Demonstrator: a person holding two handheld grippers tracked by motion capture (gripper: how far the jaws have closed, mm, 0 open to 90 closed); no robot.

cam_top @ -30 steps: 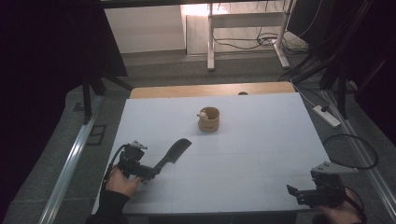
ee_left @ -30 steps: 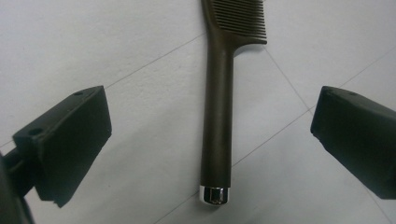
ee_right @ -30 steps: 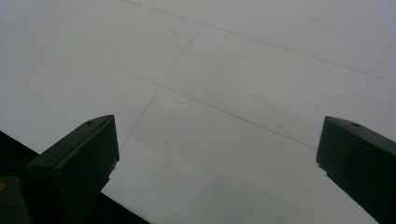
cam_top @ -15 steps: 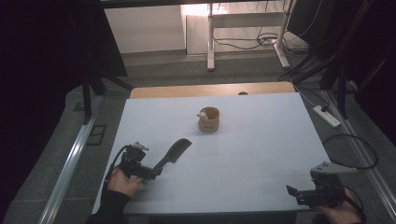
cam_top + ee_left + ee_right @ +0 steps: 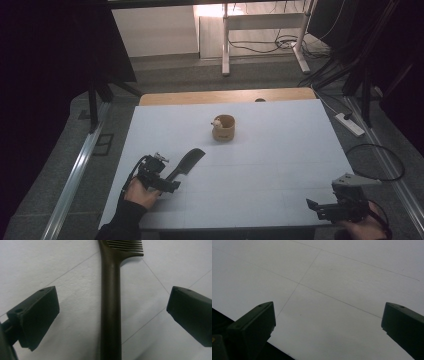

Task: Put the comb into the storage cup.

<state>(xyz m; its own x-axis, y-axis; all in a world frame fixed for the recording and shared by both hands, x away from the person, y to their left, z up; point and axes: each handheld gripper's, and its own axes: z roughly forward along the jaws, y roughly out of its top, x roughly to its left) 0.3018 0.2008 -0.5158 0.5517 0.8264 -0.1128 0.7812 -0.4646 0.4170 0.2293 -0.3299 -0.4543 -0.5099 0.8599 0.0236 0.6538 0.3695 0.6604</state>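
A black comb point(image 5: 186, 162) lies flat on the white table point(image 5: 260, 165) at the front left, teeth end pointing away. My left gripper point(image 5: 169, 183) is at the comb's handle end, open. In the left gripper view the comb's handle point(image 5: 110, 305) runs up between the two spread jaws without touching either, and the teeth point(image 5: 126, 246) start at the top edge. My right gripper point(image 5: 314, 206) hovers open over the table's front right corner, with bare white surface point(image 5: 337, 302) between its jaws.
A small tan cup point(image 5: 223, 128) with something pale at its rim stands in the far middle of the table. A wooden strip point(image 5: 225, 96) edges the far side. Cables point(image 5: 372, 160) and a power strip point(image 5: 350, 125) lie on the floor at the right.
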